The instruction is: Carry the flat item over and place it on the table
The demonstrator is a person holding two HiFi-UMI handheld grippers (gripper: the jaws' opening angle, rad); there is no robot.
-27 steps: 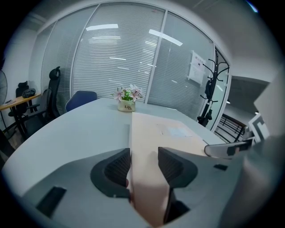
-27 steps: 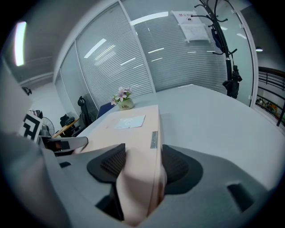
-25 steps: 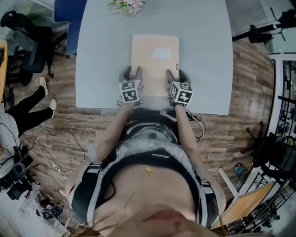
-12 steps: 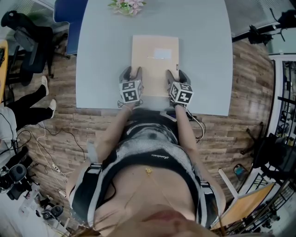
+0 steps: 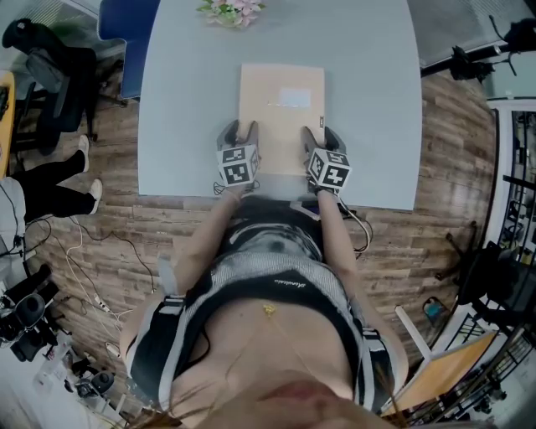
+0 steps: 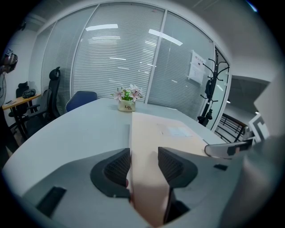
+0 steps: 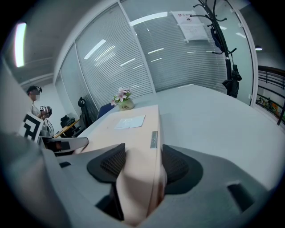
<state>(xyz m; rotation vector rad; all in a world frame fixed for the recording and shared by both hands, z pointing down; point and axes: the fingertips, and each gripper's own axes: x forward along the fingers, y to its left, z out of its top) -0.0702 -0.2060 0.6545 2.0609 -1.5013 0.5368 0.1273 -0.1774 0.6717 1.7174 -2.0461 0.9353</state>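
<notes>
- Pale grey table [image 5: 184,100] fills the far half of the head view, with a small pot of flowers [image 5: 229,10] at its far edge.
- Tan flat envelope [image 5: 281,109], its white label [image 5: 294,97] up, lies on the table near the near edge.
- Left gripper [image 5: 239,131] pinches its near left corner; right gripper [image 5: 321,136] pinches its near right corner, and the material bulges between the pads.
- Across the last second, the envelope and both grippers have not shifted; only a bystander's legs [image 5: 50,188] on the left floor have moved.
- That stillness suggests the carry is over and the envelope has arrived.
- Only 1 step seems left: spreading both jaws and backing off toward the near edge.
</notes>
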